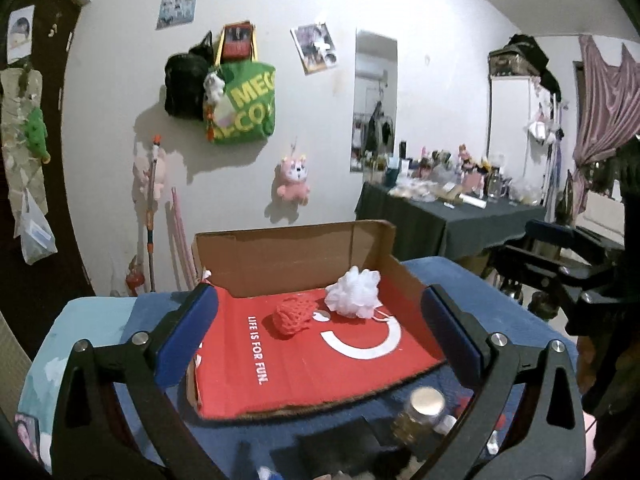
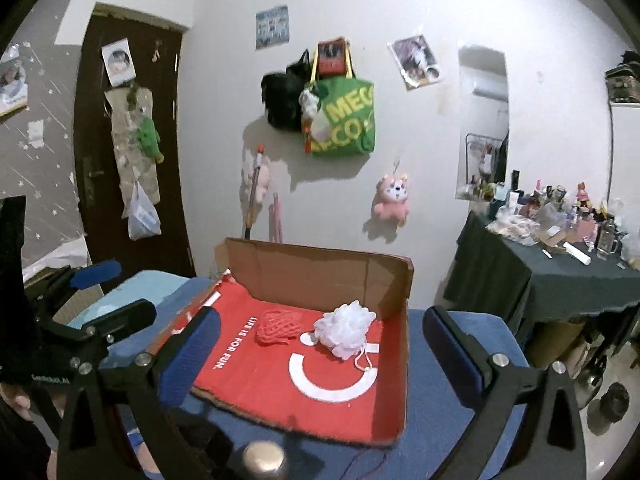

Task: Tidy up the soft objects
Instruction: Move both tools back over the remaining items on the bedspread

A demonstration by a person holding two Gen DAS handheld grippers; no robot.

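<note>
A shallow cardboard box sits at frame centre in both views, on a worktop covered with blue fabric. Its interior floor is glossy red with a white curved logo and white lettering; its upright back and side walls are plain brown corrugated board with rough, torn edges at the front lip. Two soft objects lie side by side toward the rear of the box floor, just beside one another. The red mesh sponge is a compact, rounded net of coarse open weave, left of centre. The white bath pouf is a ruffled, gathered ball of fine netting with a thin cord loop trailing toward the lower edge of the frame. The left gripper and the right gripper each hold their fingers spread wide with nothing between them; the fingers are black angular frames faced with blue rectangular pads. Both frame the box from the lower foreground, clear of both objects.
</note>
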